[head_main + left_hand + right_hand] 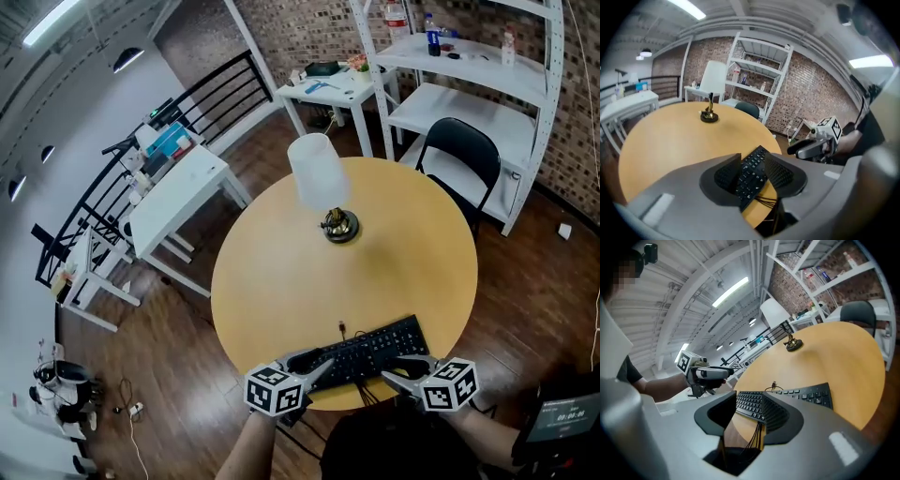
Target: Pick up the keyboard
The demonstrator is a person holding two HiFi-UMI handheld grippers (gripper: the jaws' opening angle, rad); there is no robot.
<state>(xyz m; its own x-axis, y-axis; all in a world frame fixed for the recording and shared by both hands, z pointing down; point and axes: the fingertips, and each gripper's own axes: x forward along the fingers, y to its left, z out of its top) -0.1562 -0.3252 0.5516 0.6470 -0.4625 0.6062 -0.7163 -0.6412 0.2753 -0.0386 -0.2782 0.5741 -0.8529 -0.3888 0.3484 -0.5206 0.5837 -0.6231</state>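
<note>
- Wooden round worktop (281, 272), with a lamp farther back.
- Black keyboard (370, 349) lies flat at its near edge, not yet lifted.
- Left gripper (317, 364) and right gripper (394, 368): fingers released, parted, one gripper at each keyboard end. Gripping and lifting remain, I'd judge.

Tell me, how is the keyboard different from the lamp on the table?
The keyboard is black and lies flat, while the lamp has a white shade and stands upright on a dark round base. The keyboard is long and low, and the lamp is tall. The keyboard sits by the near edge, and the lamp stands closer to the middle. Both rest on the same round wooden table.
</note>
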